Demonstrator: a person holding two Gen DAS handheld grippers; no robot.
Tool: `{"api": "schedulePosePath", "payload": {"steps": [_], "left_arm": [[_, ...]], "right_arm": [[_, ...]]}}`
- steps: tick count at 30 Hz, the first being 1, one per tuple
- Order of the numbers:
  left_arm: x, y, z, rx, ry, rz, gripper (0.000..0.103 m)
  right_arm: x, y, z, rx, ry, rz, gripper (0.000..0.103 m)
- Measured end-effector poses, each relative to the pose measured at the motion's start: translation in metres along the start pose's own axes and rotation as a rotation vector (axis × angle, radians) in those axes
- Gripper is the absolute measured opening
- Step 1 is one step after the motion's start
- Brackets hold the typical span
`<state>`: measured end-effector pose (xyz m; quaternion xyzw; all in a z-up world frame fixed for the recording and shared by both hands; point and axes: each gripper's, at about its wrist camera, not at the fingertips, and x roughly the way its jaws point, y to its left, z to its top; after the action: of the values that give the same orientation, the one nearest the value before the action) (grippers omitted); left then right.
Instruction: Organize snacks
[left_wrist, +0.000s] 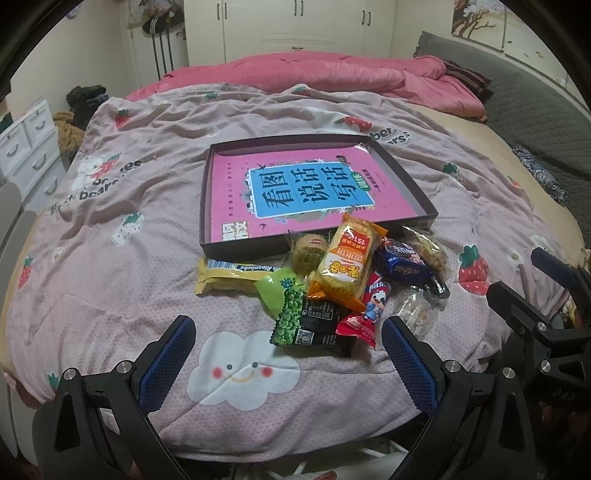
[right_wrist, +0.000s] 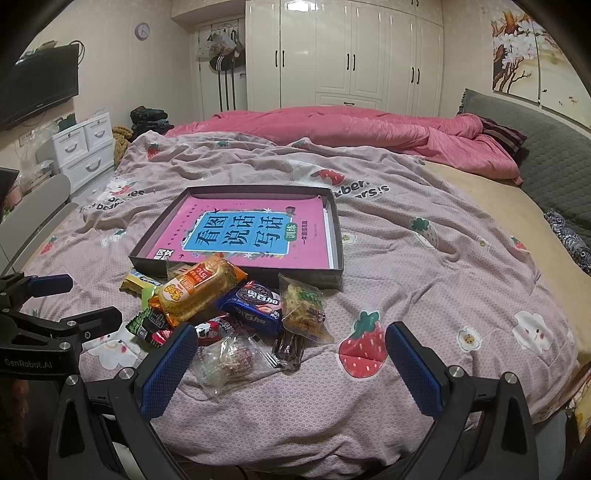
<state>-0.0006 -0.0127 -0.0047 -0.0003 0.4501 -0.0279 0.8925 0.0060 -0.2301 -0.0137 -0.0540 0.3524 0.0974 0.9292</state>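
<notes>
Pink quilt (left_wrist: 140, 229) printed with strawberries and clouds covers the bed; on it, just ahead of both claws, lies a loose heap of snacks, and beyond the heap sits a shallow dark tray (left_wrist: 410, 177) with a pink book (left_wrist: 295, 192) lying flat inside it.

What could go wrong, to my eye, comes mostly from the heap itself; the orange rice-cracker pack (left_wrist: 347, 266) rests on top of its neighbours, its far end leaning over the tray's near wall, so pulling anything from beneath it may tumble it or drag others along. The wrappers look slick and crinkly; a pinch on a loose edge could slip free. The quilt is soft and rumpled, so pressing down to grip may gather fabric between the fingers. The clear-wrapped sweet (right_wrist: 229, 362) and the small dark packet (right_wrist: 290, 349) lie nearest the right claw and look thin enough to be missed.

The left claw (left_wrist: 288, 363) is spread wide, released and holding nothing; the green pea packet (left_wrist: 291, 317) and the red packet (left_wrist: 365, 314) lie just beyond its tips, untouched. The right claw (right_wrist: 291, 369) is likewise spread wide and empty; its left fingertip (right_wrist: 173, 354) stands right beside the clear-wrapped sweet, though whether it touches I cannot tell. The yellow bar (left_wrist: 232, 278) lies at the heap's left edge; the blue biscuit pack (right_wrist: 255, 308) sits mid-heap; nothing is in the tray yet save the book.
</notes>
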Motion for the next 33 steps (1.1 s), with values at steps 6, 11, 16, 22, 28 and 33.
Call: {"api": "schedulePosePath", "payload": {"steps": [6,11,16,22,28,33], "left_arm": [[0.0,0.0,0.0,0.0,0.001,-0.003,0.101],[0.001,0.001,0.001,-0.002,0.007,-0.006,0.101],[0.004,0.005,0.002,-0.014,0.009,-0.009,0.101],[0.01,0.018,0.004,-0.05,0.024,-0.009,0.101],[0.018,0.03,0.006,-0.079,0.041,0.008,0.101],[0.027,0.043,0.008,-0.103,0.059,0.03,0.101]], "right_arm": [[0.0,0.0,0.0,-0.001,0.001,0.003,0.102],[0.002,-0.001,0.0,0.005,0.006,0.01,0.102],[0.004,-0.002,0.0,0.016,0.017,0.019,0.102],[0.012,-0.005,0.0,0.035,0.028,0.036,0.102],[0.019,-0.009,0.0,0.048,0.04,0.047,0.102],[0.024,-0.012,0.001,0.057,0.045,0.054,0.102]]}}
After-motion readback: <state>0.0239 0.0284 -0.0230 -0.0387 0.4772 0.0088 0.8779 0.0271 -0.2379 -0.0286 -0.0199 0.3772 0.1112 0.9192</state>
